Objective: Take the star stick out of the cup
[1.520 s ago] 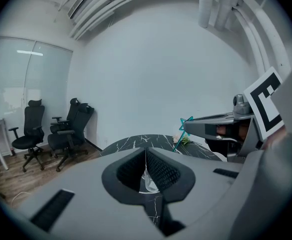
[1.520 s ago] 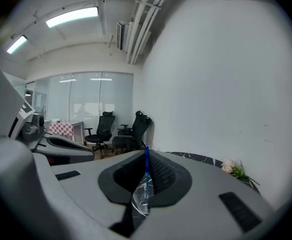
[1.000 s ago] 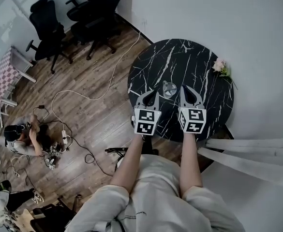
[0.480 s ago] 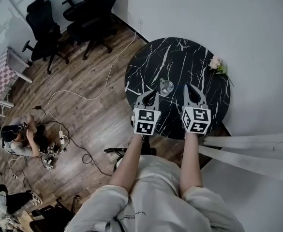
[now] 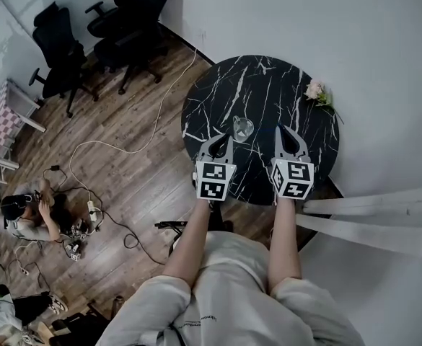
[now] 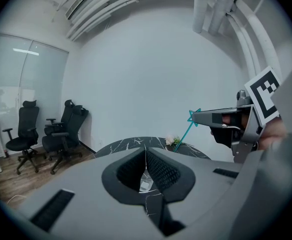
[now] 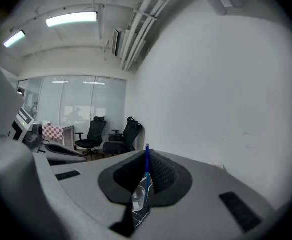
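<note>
A clear glass cup [image 5: 242, 127] stands upright on the round black marble table [image 5: 268, 78], and nothing shows inside it. My right gripper [image 5: 283, 131] is to the right of the cup, apart from it. It is shut on the star stick [image 6: 184, 132], a thin teal stick with a star at its upper end. In the right gripper view the stick [image 7: 146, 170] stands between the shut jaws, with the cup [image 7: 139, 198] beyond. My left gripper [image 5: 220, 140] is shut on nothing, just to the near left of the cup [image 6: 145, 181].
A small pink flower sprig [image 5: 316, 92] lies at the table's far right edge, near the white wall. Black office chairs [image 5: 128, 27] stand on the wooden floor to the left, where cables [image 5: 117, 150] trail. A person [image 5: 27, 215] sits on the floor at far left.
My right gripper has drawn a little to the right, away from the cup. The left gripper stays close to the cup. The head view has shifted slightly.
</note>
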`<act>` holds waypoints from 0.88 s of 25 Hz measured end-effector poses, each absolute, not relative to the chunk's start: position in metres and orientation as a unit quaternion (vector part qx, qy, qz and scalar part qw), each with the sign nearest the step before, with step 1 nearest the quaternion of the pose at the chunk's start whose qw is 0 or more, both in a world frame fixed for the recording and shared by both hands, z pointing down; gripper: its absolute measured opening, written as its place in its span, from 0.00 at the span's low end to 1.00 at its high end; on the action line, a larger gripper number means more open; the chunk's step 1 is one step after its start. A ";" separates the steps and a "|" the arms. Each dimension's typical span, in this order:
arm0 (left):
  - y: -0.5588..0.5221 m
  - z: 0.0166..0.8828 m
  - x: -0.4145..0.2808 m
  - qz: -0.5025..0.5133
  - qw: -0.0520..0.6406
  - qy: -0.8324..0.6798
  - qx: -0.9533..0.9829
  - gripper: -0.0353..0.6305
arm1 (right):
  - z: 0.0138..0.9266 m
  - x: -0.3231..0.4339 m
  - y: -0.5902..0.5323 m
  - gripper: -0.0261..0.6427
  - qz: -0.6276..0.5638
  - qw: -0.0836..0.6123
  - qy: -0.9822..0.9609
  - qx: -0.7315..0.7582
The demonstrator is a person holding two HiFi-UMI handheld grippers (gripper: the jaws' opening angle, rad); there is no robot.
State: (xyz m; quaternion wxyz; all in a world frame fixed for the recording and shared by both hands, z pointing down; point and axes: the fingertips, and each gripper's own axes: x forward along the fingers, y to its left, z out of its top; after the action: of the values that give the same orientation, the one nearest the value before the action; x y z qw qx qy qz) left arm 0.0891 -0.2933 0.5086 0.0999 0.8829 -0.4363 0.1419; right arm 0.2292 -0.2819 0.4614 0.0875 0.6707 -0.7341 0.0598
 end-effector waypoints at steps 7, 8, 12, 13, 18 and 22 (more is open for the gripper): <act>-0.283 0.510 0.097 0.148 0.092 -0.429 0.886 0.09 | 0.477 0.240 -0.268 0.10 0.073 0.092 -0.724 0.680; -0.282 0.512 0.096 0.150 0.091 -0.429 0.886 0.09 | 0.479 0.241 -0.267 0.10 0.074 0.093 -0.723 0.680; -0.277 0.514 0.096 0.152 0.090 -0.426 0.887 0.09 | 0.487 0.243 -0.259 0.10 0.078 0.098 -0.719 0.683; -0.276 0.514 0.097 0.151 0.089 -0.426 0.887 0.09 | 0.489 0.243 -0.258 0.10 0.079 0.101 -0.719 0.683; -0.275 0.512 0.096 0.140 0.092 -0.434 0.885 0.09 | 0.507 0.239 -0.255 0.10 0.083 0.124 -0.722 0.676; -0.273 0.515 0.091 0.142 0.091 -0.440 0.882 0.09 | 0.528 0.234 -0.249 0.10 0.096 0.135 -0.724 0.670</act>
State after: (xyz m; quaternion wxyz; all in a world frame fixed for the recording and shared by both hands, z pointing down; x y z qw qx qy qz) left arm 0.0913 -0.2734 0.5150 0.0906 0.8821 -0.4399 0.1419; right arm 0.2341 -0.2489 0.5278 0.1350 0.6695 -0.7241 0.0960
